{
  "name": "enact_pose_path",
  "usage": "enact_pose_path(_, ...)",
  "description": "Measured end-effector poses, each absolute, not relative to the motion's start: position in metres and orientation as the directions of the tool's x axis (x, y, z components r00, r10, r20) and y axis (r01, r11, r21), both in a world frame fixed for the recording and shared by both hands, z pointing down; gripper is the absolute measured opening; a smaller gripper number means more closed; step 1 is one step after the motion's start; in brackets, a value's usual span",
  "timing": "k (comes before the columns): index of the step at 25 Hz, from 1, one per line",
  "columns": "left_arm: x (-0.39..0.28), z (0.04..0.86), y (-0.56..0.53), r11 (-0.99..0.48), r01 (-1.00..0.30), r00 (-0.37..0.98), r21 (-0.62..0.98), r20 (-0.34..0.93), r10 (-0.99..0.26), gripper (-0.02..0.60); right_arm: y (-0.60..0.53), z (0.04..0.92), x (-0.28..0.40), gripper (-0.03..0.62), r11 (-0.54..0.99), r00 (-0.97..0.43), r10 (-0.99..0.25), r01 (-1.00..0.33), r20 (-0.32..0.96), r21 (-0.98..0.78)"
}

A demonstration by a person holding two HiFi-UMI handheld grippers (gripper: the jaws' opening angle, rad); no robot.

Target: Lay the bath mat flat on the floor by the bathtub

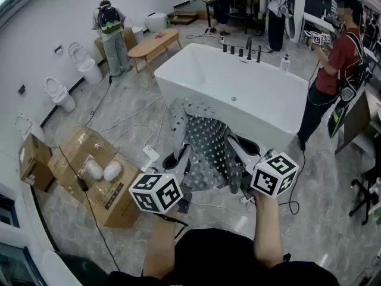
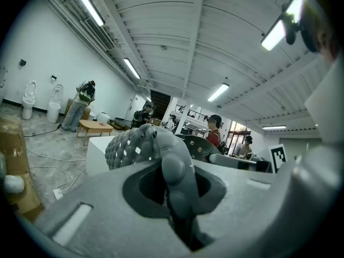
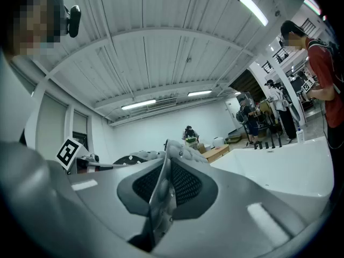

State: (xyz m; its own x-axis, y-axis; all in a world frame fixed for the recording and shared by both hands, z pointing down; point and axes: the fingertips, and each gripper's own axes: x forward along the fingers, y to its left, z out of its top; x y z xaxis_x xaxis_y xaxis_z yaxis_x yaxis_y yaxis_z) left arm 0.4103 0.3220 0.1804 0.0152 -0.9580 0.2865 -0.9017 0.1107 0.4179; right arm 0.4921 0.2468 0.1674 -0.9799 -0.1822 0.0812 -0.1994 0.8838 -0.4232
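- L gripper [image 1: 180,155], R gripper [image 1: 233,143]: both clamped on bath mat [image 1: 205,139]; it hangs bunched, off floor [image 1: 324,183], before bathtub [image 1: 238,79].
- Rec: spread hands apart, pull taut, lower evenly alongside bathtub.

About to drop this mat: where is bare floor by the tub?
Barest: floor right of the bath mat, bordered by the bathtub and the standing person. Left is crowded: cardboard boxes, white cables.
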Motion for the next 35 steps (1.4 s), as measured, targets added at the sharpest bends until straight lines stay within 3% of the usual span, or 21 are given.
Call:
enact_pose_path(28,0.422,0.205,0.322,0.164,-0.883,-0.006,0.44,0.338,-0.941,0.032,0.237,0.197,0.514,0.025,0.853,-0.975,-0.186,-0.22,0.119,-0.473)
enact_pose_path(35,0.396,0.221,0.315,0.158,-0.867,0.02,0.473,0.35,-0.937,0.032,0.227,0.214,0.487,0.025,0.836,-0.967,-0.203,-0.252,0.153,-0.487)
